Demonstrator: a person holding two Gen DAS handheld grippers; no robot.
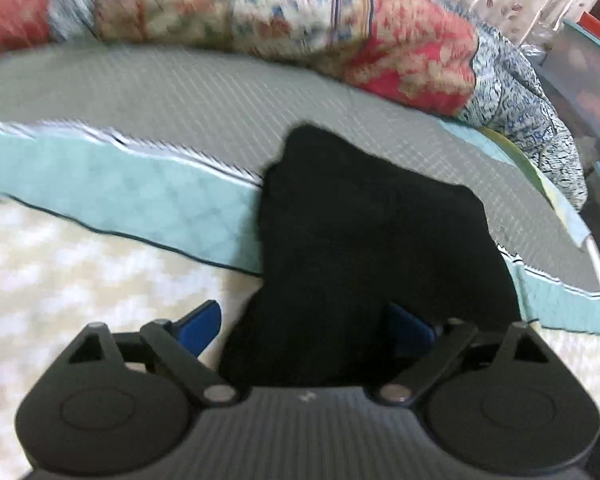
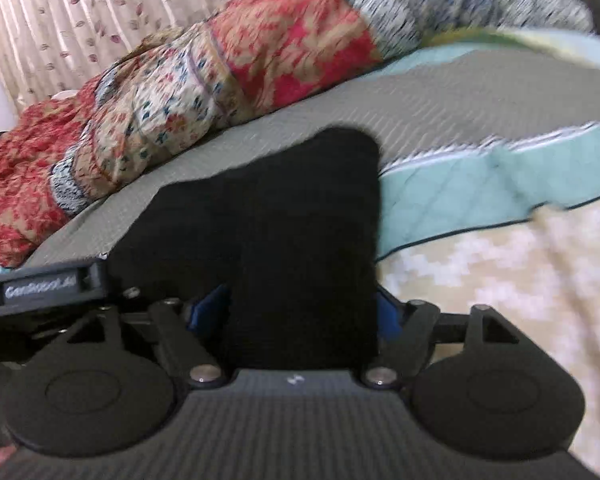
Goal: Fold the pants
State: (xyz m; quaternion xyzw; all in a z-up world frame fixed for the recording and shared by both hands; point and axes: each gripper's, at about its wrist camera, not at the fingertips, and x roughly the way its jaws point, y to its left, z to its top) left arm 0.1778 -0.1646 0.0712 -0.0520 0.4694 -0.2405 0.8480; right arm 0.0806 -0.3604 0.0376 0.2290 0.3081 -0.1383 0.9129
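The black pants [image 1: 364, 240] lie bunched on the grey bed cover [image 1: 160, 96], and their near end runs in between the blue fingers [image 1: 202, 322] of my left gripper [image 1: 312, 328], which grips the cloth. In the right wrist view the same pants [image 2: 284, 220] run between the blue fingers [image 2: 210, 308] of my right gripper [image 2: 300, 316], which also grips them. The fingertips are hidden by the cloth. The left gripper's body [image 2: 40, 282] shows at the right wrist view's left edge, close beside the right one.
A crumpled red and floral quilt [image 1: 340, 20] lies along the far side of the bed. A teal quilted edge [image 1: 120, 196] and a cream patterned blanket [image 2: 520, 288] lie near. A curtain [image 2: 80, 12] hangs behind. A dark bin [image 1: 580, 92] stands at the right.
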